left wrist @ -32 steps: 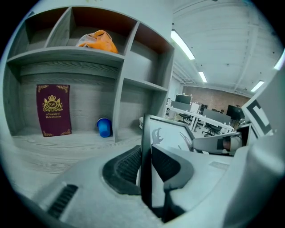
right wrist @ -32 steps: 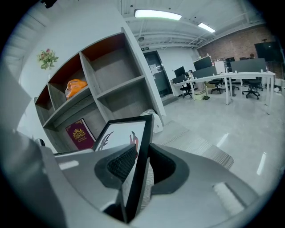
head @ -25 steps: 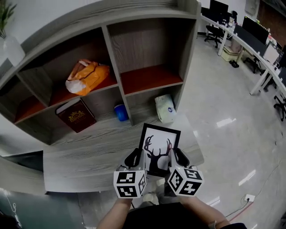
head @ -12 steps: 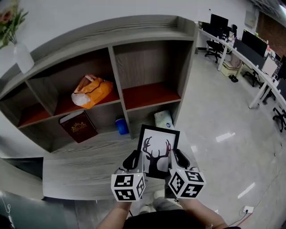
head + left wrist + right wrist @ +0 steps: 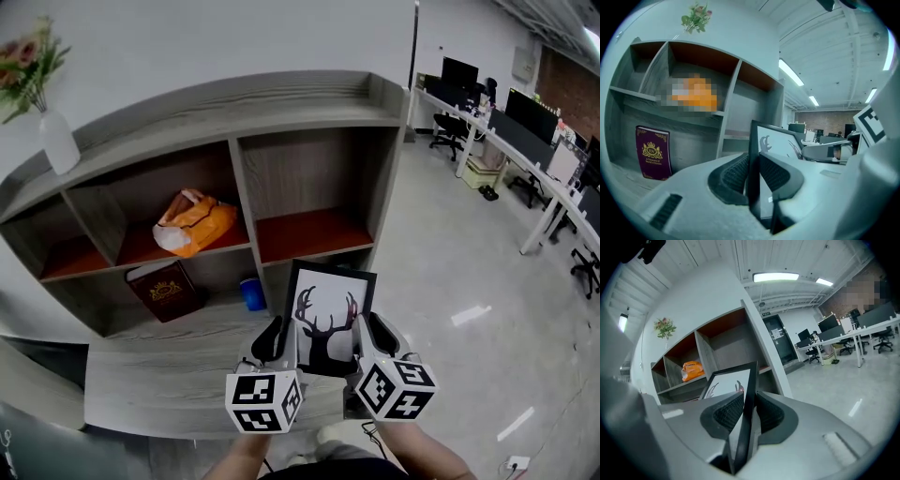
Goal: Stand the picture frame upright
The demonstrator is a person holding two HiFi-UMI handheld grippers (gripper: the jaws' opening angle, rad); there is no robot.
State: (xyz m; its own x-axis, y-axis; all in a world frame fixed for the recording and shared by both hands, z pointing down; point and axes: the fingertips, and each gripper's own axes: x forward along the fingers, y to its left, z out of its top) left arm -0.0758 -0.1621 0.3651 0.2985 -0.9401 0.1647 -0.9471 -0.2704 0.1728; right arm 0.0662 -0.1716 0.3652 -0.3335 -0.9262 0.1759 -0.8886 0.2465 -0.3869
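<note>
With my left gripper (image 5: 277, 336) clamped on one side edge of the deer picture frame (image 5: 326, 317) and my right gripper (image 5: 374, 330) on the other, I hold it near-upright over the wooden ledge (image 5: 159, 370), ready to stand it squarely.

Shelf unit (image 5: 309, 103) showing matt grey woodgrain, floor (image 5: 450, 272) at 3 o'clock shining glossy, picture frame (image 5: 326, 305) looking matt black, orange bag (image 5: 192, 222) looking like crinkly plastic.
</note>
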